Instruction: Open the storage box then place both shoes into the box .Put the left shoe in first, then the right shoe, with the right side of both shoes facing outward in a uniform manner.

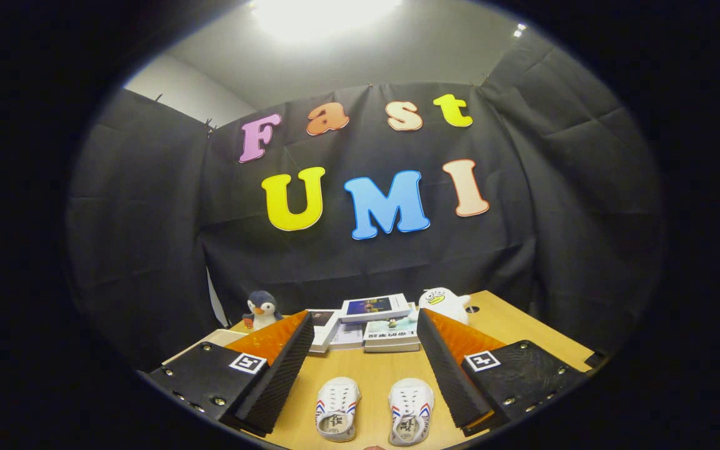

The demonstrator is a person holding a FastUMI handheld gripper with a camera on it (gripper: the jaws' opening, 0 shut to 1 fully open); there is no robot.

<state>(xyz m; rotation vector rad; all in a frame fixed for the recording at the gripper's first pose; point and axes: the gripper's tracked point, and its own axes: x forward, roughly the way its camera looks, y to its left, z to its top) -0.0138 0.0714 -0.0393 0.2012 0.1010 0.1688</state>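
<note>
one overhead ceiling light (322, 15) at 12 o'clock, blown out to white glare. the booth walls read dim; the wooden table (372, 369) is evenly lit with soft, short shadows. focus is sharp at centre. fisheye distortion bows straight lines toward 3 and 9 o'clock, where brightness falls off.

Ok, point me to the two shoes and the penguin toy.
left-hand shoe (337, 409), gripper view, on its laced top, between the open fingers.
right-hand shoe (410, 410), gripper view, on its laced top.
penguin toy (262, 309), gripper view, on its body.
</note>
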